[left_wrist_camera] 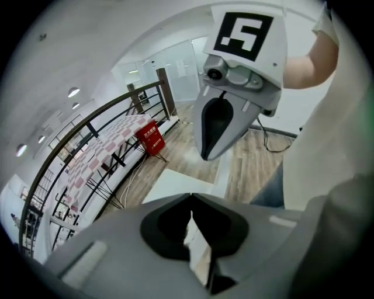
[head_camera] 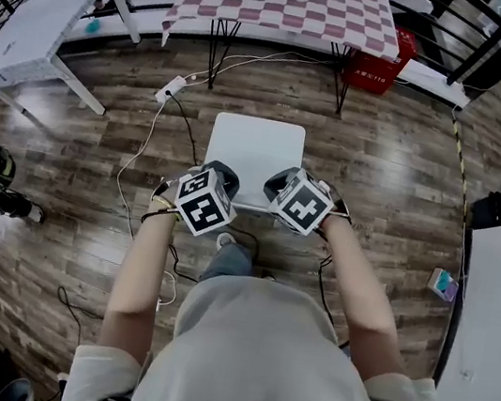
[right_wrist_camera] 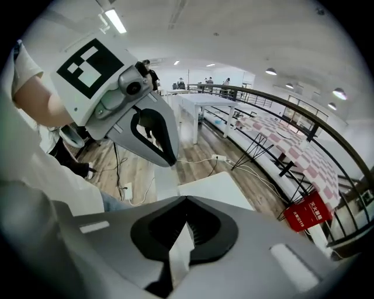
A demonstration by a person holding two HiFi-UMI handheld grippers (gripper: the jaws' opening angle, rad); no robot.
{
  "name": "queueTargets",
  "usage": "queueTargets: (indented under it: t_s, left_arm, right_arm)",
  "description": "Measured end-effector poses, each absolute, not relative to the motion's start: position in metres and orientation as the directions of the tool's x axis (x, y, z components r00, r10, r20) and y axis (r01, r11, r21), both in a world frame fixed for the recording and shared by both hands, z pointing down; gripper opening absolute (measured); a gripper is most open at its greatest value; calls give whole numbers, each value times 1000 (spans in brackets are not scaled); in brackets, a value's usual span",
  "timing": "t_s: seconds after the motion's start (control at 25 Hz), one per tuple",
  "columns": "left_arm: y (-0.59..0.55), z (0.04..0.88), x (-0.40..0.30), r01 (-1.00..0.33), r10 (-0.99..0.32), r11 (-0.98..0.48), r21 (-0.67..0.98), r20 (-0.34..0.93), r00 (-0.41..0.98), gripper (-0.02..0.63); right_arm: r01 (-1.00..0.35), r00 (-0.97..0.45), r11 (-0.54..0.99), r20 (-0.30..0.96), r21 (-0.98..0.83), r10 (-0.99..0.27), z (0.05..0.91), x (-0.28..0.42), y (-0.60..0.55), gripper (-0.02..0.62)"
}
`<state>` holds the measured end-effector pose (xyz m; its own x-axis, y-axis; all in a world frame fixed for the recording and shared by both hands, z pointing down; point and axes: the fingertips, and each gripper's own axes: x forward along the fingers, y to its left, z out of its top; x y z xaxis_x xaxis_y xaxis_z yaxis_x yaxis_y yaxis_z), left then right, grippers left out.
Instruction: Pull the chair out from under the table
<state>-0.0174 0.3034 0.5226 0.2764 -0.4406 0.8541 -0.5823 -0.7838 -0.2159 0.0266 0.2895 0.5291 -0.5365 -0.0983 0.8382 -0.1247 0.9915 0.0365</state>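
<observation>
1. The white chair [head_camera: 254, 153] stood on the wood floor [head_camera: 398, 172] between the person and the checked-cloth table [head_camera: 348, 16]. From above, its seat lay apart from the table's edge, so it looked clear of the table rather than tucked under it.
2. The left gripper [head_camera: 223, 184] had its jaws closed down on the chair's near edge, toward the left corner. In the left gripper view, a thin white panel sat pinched between the jaws of the left gripper [left_wrist_camera: 191, 197]. I took that panel for the top of the backrest.
3. The right gripper [head_camera: 281, 189] was clamped on the same edge toward the right corner. The right gripper view showed the same white panel caught between the closed jaws of the right gripper [right_wrist_camera: 186, 200].
4. Handling, as a judgement:
   - The chair looked rigid, smooth and fairly light, probably moulded plastic.
   - It should slide on the boards without flexing.
   - The glossy panel could slip through the pads if it were pulled hard.
5. The backrest's top rim with 2 spaced grips seemed the right hold, since it keeps the chair from twisting.
6. A cable [head_camera: 138, 162] trailed over the floor beside the chair and might snag a leg.
</observation>
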Motion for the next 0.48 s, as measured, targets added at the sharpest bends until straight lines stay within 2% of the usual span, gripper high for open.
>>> queueTargets:
  t_s: [0.2,0.48]
  left_arm:
    - [288,522,-14,-695,-510,-696,-179,804,304,11]
    - [261,504,-20,-873,-694,-471,-128,665,277,11]
  right_arm:
    - [-272,-594,962,782,26,-189,524,29,273,-3]
    - [-525,-683,850,623,-55,-381,501,33,249,-3]
